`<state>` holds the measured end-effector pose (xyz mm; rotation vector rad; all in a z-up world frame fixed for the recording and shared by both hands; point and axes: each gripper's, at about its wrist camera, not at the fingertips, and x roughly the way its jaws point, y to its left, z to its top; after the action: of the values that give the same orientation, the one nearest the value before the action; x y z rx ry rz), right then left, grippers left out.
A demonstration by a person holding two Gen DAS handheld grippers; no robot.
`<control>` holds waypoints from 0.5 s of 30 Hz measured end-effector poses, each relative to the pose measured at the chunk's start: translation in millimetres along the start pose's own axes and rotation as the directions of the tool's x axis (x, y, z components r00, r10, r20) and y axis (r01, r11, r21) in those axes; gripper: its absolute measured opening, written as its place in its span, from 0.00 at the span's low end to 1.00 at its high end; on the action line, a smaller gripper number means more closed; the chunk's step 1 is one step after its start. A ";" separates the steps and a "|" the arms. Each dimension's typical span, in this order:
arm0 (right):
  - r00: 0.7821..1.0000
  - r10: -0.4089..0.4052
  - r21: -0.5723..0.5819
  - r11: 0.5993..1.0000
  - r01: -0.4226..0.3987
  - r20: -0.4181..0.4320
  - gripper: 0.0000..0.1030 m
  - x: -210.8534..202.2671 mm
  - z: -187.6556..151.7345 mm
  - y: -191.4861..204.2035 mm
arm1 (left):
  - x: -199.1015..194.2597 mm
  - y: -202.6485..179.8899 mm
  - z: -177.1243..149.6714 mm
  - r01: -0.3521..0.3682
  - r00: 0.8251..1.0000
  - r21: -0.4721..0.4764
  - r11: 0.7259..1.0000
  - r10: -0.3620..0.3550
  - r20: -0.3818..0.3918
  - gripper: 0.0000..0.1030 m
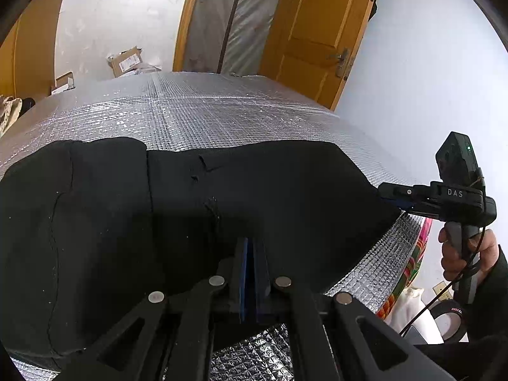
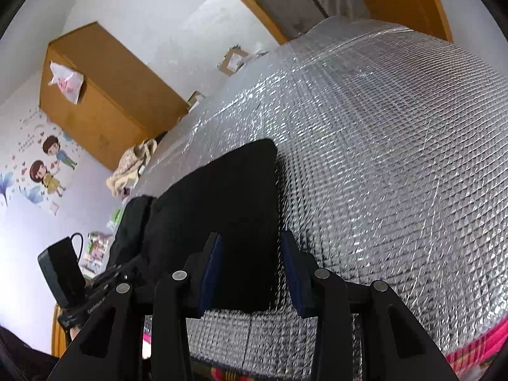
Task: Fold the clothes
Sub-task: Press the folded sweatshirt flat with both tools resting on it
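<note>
The left gripper (image 1: 252,247), low in the centre of its frame, is closed on the near edge of the black garment (image 1: 190,209), while the right gripper (image 2: 250,244) stands open astride its right corner, pinching nothing. The garment lies on the silver mat (image 1: 197,111) as a thick rectangle with a fold seam at left, so folding seems mostly done. A beige cloth (image 2: 133,165) and boxes (image 1: 125,60) sit far off, blocking nothing.

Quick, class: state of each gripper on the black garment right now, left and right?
Left gripper: shut; pads together over the black garment, pinch itself not visible.
Right gripper: open, holding nothing; garment corner between its pads.
</note>
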<state>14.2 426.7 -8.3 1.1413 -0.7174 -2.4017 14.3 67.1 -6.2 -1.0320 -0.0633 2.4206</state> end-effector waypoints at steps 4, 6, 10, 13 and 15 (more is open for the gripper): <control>1.000 -0.009 -0.004 1.000 0.009 -0.027 0.38 3.1 3.4 1.6 | -1.0 1.9 -2.3 0.003 1.000 0.000 1.000 -0.003 0.005 0.02; 1.000 -0.008 -0.002 1.000 0.008 -0.026 0.38 7.6 7.9 0.7 | -0.6 2.9 -2.8 0.003 1.000 0.001 1.000 -0.003 0.007 0.02; 1.000 -0.006 0.003 1.000 0.006 -0.017 0.38 17.1 14.5 2.6 | 0.3 5.5 -2.8 0.007 1.000 -0.002 1.000 -0.007 0.009 0.03; 0.999 0.004 0.013 1.000 -0.004 -0.039 0.39 17.5 13.9 2.5 | 1.6 7.8 -1.8 0.012 1.000 -0.005 1.000 -0.011 0.014 0.03; 0.998 0.023 0.023 1.000 -0.022 -0.066 0.39 15.6 11.2 2.3 | 1.2 7.4 -2.9 0.011 1.000 -0.003 1.000 -0.011 0.018 0.03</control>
<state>-3.7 419.6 -10.3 1.2096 -0.7327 -2.3309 12.4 60.7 -10.7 -1.0090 -0.0788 2.4202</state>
